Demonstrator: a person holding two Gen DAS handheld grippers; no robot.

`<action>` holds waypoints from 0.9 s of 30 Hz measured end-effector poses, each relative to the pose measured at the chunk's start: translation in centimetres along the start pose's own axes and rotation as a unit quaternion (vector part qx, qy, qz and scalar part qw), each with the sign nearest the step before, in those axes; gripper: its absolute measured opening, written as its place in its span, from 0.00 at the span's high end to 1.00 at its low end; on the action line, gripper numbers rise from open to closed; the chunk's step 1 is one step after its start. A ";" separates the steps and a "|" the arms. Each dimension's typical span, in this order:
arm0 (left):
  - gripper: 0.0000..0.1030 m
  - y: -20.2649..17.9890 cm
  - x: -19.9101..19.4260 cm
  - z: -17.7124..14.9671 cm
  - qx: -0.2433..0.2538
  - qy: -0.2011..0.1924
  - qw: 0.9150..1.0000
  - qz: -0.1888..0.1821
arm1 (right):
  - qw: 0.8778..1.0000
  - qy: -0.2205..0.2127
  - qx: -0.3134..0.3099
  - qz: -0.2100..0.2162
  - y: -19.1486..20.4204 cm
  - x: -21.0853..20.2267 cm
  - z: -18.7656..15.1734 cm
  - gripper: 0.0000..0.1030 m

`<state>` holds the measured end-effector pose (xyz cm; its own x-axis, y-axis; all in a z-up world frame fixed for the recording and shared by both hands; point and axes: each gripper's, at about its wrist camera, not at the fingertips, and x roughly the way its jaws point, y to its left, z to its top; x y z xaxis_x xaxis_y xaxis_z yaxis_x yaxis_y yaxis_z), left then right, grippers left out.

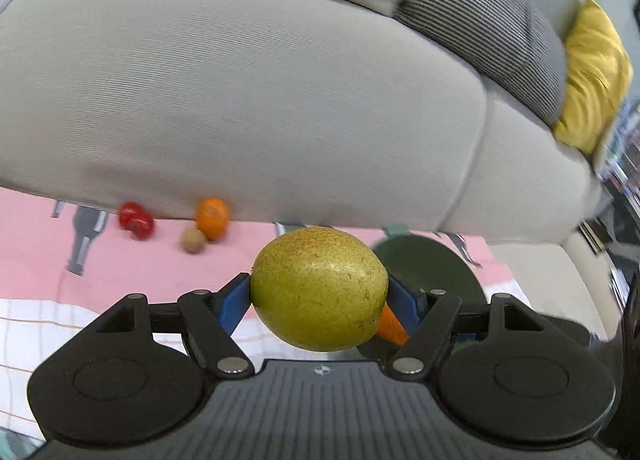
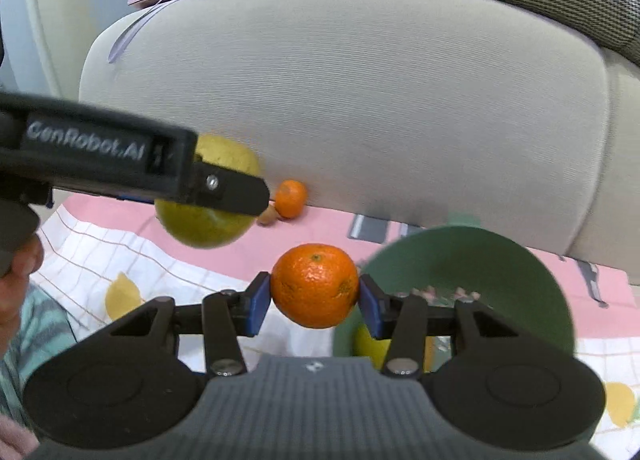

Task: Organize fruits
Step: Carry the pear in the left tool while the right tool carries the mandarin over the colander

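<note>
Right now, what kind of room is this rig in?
Probably a living room at home. A big beige sofa with a yellow cushion fills the background, and the fruit lies on a pink patterned cloth spread beside it, next to a green bowl.

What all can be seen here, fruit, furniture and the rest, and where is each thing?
pear: 1, yellow-green, clamped in the left tongs, off the cloth
held orange: 1, orange, clamped in the right tongs
loose orange: 1, orange, on the cloth at the sofa's foot
small brown fruit: 1, tan, beside the loose orange
red fruits: 2, red, left of the loose orange
bowl: 1, green, on the cloth, to the right
cloth: 1, pink with prints
sofa: 1, beige
cushions: grey striped, yellow, on the sofa
left tongs: 1, black with blue pads
right tongs: 1, same
hand: 1, left edge
</note>
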<state>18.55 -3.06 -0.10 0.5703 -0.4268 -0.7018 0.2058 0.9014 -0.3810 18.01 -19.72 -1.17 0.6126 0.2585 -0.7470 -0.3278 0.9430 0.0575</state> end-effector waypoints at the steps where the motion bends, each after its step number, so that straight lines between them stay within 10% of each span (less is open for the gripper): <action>1: 0.18 -0.4 0.1 -0.1 0.005 0.002 1.000 -0.002 | 1.000 -0.001 -0.001 -0.004 -0.4 -0.5 -0.3 0.56; 27: 0.18 -9.3 7.5 -1.1 0.158 0.084 0.984 0.003 | 0.993 0.050 -0.094 -0.051 -9.1 -1.0 -2.0 0.57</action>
<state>20.05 -14.74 -2.48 0.4389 -0.4034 -0.8029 0.4542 0.8706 -0.1891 18.94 -29.02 -2.31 0.5789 0.1328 -0.8045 -0.4016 0.9051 -0.1396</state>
